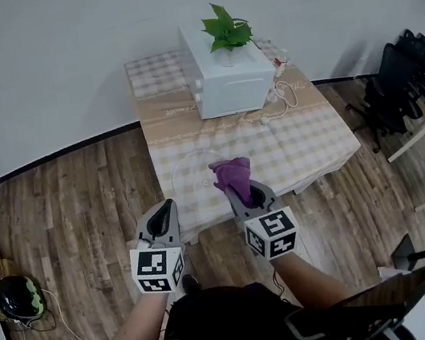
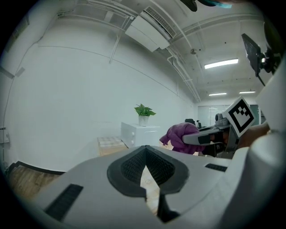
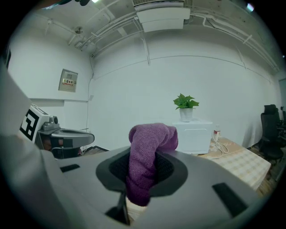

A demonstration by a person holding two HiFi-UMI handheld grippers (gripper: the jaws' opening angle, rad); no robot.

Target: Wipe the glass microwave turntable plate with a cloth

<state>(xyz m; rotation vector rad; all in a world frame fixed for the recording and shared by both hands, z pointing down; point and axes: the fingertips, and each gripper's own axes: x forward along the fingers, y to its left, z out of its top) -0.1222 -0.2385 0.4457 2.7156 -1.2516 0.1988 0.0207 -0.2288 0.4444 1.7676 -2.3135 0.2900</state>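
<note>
The glass turntable plate lies faintly visible on the checked tablecloth, near the table's front left. My right gripper is shut on a purple cloth, held above the table's front edge just right of the plate. From the right gripper view the cloth sticks up out of the shut jaws of my right gripper. My left gripper is shut with nothing in it, in front of the table edge, short of the plate. In the left gripper view its tips meet, with the cloth off to the right.
A white microwave with a potted plant on top stands at the back of the table, its white cable coiled beside it. An office chair stands right; a black helmet and wires lie on the floor left.
</note>
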